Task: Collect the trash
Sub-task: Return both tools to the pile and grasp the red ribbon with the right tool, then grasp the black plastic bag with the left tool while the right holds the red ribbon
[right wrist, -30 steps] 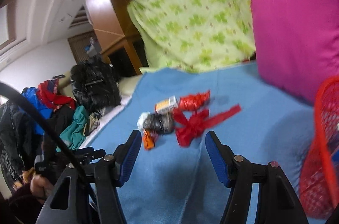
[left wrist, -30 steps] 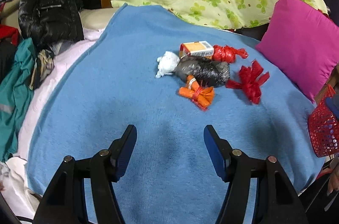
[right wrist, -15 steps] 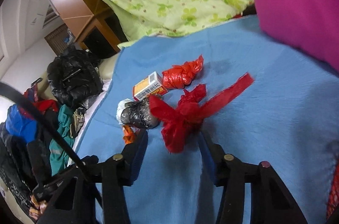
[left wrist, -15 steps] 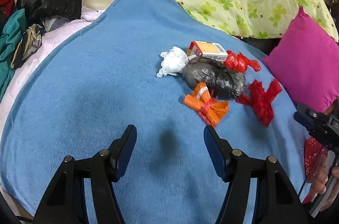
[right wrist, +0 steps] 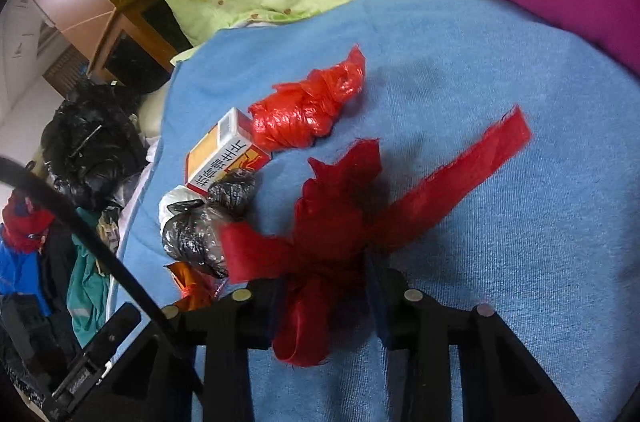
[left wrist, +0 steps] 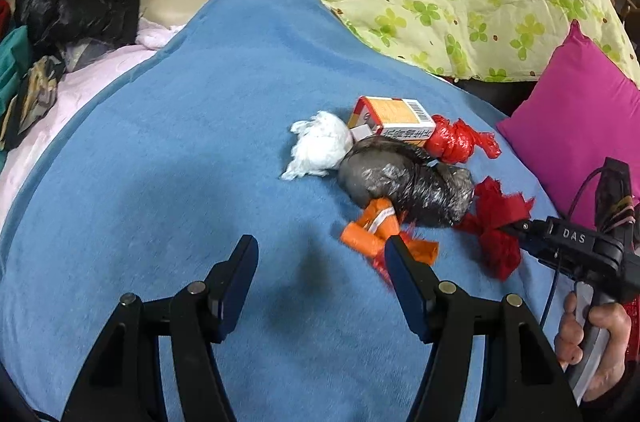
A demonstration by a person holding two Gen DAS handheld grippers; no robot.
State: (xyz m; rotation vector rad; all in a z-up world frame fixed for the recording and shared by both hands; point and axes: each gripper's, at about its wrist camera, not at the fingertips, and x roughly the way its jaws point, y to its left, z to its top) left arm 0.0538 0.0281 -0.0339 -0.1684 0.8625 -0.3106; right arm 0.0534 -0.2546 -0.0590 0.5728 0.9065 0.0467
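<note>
The right gripper [right wrist: 326, 296], half open a second ago, is being closed on the red ribbon [right wrist: 340, 222] mid-blanket [right wrist: 520, 262]; the left gripper [left wrist: 320, 278] is held open, empty.

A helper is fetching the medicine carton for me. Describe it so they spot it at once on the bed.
On the blue blanket, find the small trash heap near the magenta pillow. At its far edge, touching the knotted red plastic bag, lies the carton: the only rigid box, orange and white with printed characters and a barcode.
</note>
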